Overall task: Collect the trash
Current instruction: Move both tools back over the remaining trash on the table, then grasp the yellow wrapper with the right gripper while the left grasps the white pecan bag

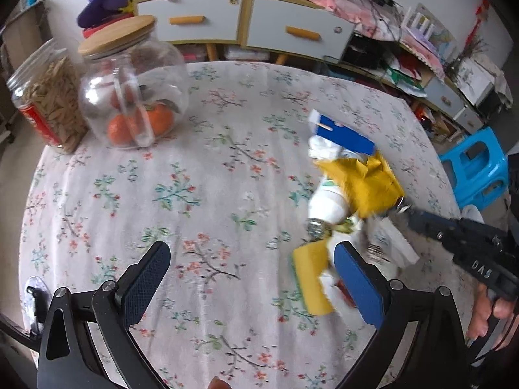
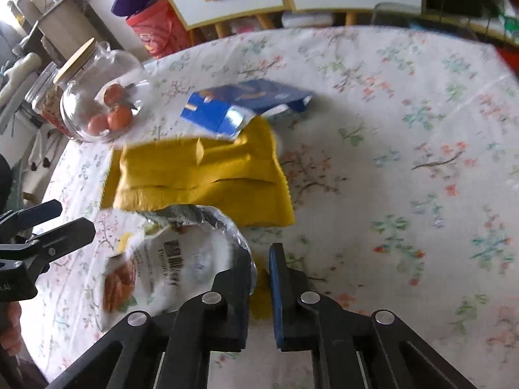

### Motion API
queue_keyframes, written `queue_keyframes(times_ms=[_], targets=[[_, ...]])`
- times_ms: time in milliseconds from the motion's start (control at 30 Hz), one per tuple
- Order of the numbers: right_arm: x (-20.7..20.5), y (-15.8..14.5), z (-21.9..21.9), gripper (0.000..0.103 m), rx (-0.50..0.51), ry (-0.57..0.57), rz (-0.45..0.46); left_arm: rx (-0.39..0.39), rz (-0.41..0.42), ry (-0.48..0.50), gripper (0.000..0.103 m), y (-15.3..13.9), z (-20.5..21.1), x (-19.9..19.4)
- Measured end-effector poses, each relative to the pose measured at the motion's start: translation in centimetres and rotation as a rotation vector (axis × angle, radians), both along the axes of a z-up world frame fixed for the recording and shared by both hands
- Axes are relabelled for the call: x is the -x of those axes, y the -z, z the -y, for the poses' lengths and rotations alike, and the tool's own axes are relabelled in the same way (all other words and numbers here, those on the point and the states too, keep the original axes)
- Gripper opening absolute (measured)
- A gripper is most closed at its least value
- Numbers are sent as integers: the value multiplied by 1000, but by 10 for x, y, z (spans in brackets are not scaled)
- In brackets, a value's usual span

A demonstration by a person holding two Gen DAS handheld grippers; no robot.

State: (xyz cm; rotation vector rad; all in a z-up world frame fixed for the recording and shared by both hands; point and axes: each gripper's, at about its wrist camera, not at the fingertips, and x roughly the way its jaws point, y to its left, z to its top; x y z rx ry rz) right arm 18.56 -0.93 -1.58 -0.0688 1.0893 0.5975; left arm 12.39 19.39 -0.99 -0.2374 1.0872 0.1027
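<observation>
Right wrist view: right tool (image 2: 259,259) nearly closed on yellow wrapper (image 2: 201,178); left tool (image 1: 253,259) open, glass jar (image 1: 133,87) well apart.

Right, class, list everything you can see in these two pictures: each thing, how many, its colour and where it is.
tablecloth: one, white with flowers, covers the table
glass jar: one, clear, wooden lid, oranges inside, far left
second jar: one, clear, brown contents, left of the glass jar
carton: one, blue, behind the yellow bag
yellow bag: one, middle of the pile
packet: one, white and foil, near side of the bag
sponge: one, yellow, nearest the left gripper
stool: one, blue, off the table's right
cabinet: one, grey drawers, orange handles, behind the table
left gripper: open, over the cloth
right gripper: shut on the bag's corner
hand: one, holding the right gripper
</observation>
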Motion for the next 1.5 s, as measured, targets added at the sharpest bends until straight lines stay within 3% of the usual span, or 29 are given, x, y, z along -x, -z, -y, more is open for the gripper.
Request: queue_keyframes(times_ms=[267,500,767,1067,1100,1133,1200,1500], targets=[[9,-27,58,8,4,122,31,38,11,176,102,0,44,0],[17,-42,105,8,0,206,42,-16,28,318,93,1,80,6],[30,-46,130,8,27,235,52,-70,-8,296,63,12,81,3],[38,-45,152,10,20,262,38,3,2,231,41,6,70,6],[38,-43,154,23,15,262,23,11,0,228,40,6,71,6],[36,-39,155,51,20,265,1,17,-2,228,40,5,71,7],[34,-31,155,77,31,280,-17,3,-5,234,41,7,73,6],[10,8,130,79,141,242,-29,-14,-2,239,55,11,75,6]])
